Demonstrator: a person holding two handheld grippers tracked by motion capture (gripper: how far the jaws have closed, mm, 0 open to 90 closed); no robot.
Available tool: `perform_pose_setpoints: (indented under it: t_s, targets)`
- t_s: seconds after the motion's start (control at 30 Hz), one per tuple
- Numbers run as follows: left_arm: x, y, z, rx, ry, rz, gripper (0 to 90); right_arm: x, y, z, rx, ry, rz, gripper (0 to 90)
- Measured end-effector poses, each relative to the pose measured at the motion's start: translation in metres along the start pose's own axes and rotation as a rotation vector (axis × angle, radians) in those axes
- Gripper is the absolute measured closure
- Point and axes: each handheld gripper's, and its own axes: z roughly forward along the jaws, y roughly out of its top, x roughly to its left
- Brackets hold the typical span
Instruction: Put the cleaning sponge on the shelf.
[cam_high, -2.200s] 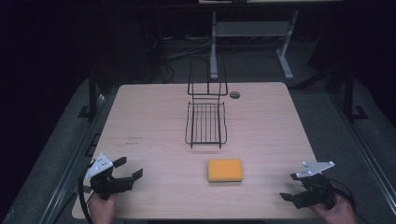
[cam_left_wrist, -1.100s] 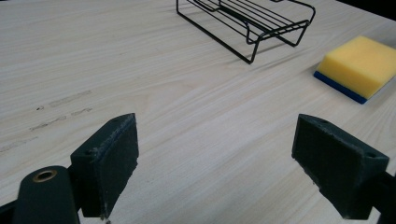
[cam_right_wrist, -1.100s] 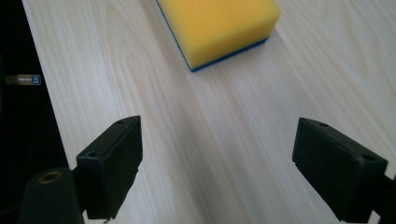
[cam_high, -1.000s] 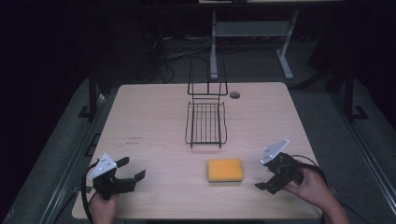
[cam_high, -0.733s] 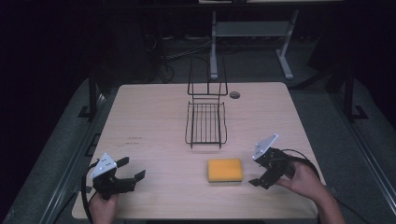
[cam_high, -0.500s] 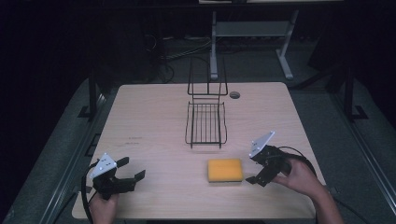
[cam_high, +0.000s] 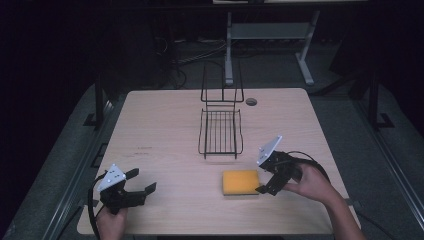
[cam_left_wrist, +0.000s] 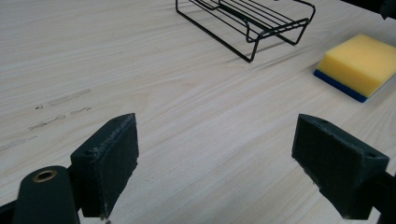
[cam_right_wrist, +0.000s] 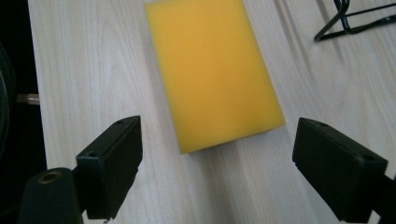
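A yellow sponge (cam_high: 240, 182) with a blue underside lies flat on the wooden table (cam_high: 165, 125), in front of a black wire rack (cam_high: 220, 131). My right gripper (cam_high: 263, 179) is open just right of the sponge, its jaws pointing at the sponge's near end; in the right gripper view the sponge (cam_right_wrist: 211, 70) lies ahead between the two pads, untouched. My left gripper (cam_high: 141, 181) is open near the table's front left corner, with nothing between its jaws. In the left gripper view the sponge (cam_left_wrist: 359, 65) and the rack (cam_left_wrist: 247, 18) sit far off.
The wire rack has an upright back frame (cam_high: 222, 82) at its far end. A small round dark hole (cam_high: 251, 101) is set in the table right of the rack. A metal stand (cam_high: 270, 35) and cables lie on the floor beyond the table.
My right gripper has travelled from the front right corner leftward and inward to the sponge's right edge. The left gripper has stayed put.
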Motion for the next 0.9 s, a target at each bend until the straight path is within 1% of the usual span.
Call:
perform_pose_setpoints:
  t_s: [0.2, 0.37, 0.57, 0.7, 0.73, 0.8, 0.87, 0.9]
  targets:
    - [0.0, 0.0, -0.001, 0.0, 0.001, 0.001, 14.1, -0.001, 0.007, 0.003, 0.005, 0.01, -0.011, 15.6]
    - [0.001, 0.0, -0.002, -0.004, 0.001, 0.001, 14.0, -0.002, 0.012, 0.008, -0.003, 0.022, -0.022, 15.6]
    - [0.001, 0.0, -0.001, -0.002, -0.001, -0.001, 14.0, -0.003, 0.019, 0.018, 0.013, 0.04, -0.026, 15.6]
    - [0.0, 0.0, 0.0, 0.003, -0.004, 0.003, 14.1, -0.003, 0.026, 0.022, 0.027, 0.048, -0.042, 15.6]
    - [0.0, 0.0, 0.0, 0.002, -0.005, 0.005, 14.1, -0.003, 0.03, 0.024, 0.034, 0.051, -0.047, 15.6]
    - [0.0, 0.0, 0.0, 0.002, -0.005, 0.005, 14.1, -0.003, 0.032, 0.025, 0.038, 0.05, -0.051, 15.6]
    - [0.0, 0.0, 0.0, 0.002, -0.007, 0.002, 14.1, -0.004, 0.036, 0.029, 0.045, 0.052, -0.07, 15.6]
    - [0.0, 0.0, 0.0, 0.003, -0.009, 0.002, 14.1, -0.004, 0.036, 0.029, 0.045, 0.052, -0.07, 15.6]
